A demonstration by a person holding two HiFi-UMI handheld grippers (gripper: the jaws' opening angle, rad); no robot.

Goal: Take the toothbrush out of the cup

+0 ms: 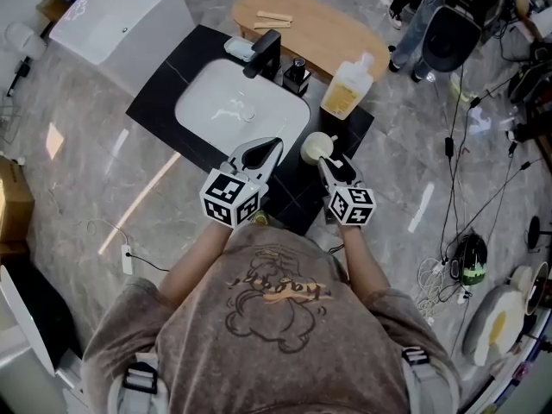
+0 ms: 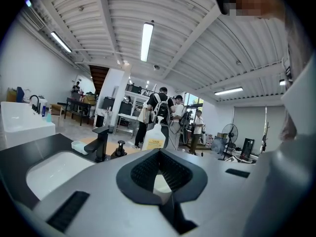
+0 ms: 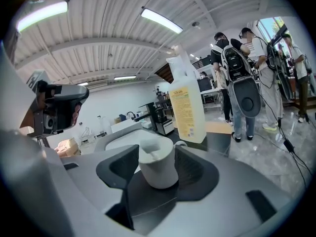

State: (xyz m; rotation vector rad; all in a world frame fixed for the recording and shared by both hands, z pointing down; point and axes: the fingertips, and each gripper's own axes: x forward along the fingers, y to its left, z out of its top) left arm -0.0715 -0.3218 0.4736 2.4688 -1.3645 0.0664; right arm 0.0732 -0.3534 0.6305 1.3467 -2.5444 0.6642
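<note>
A white cup (image 1: pixel 316 147) stands on the black counter (image 1: pixel 168 84) to the right of the basin, with a white toothbrush (image 1: pixel 329 142) in it. In the right gripper view the cup (image 3: pixel 157 168) fills the gap between my right gripper's (image 3: pixel 157 169) jaws, whose pads lie against its sides; the toothbrush (image 3: pixel 150 154) shows just inside the rim. From the head view the right gripper (image 1: pixel 326 160) reaches the cup from the near side. My left gripper (image 1: pixel 261 151) hovers at the basin's near right corner, its jaws together (image 2: pixel 160 181) with nothing held.
A white basin (image 1: pixel 241 106) with a black faucet (image 1: pixel 266 52) sits left of the cup. A yellow soap bottle (image 1: pixel 347 86) and a small black bottle (image 1: pixel 297 74) stand behind it. Beyond lie an oval wooden table (image 1: pixel 332 28), cables on the floor at right, and standing people.
</note>
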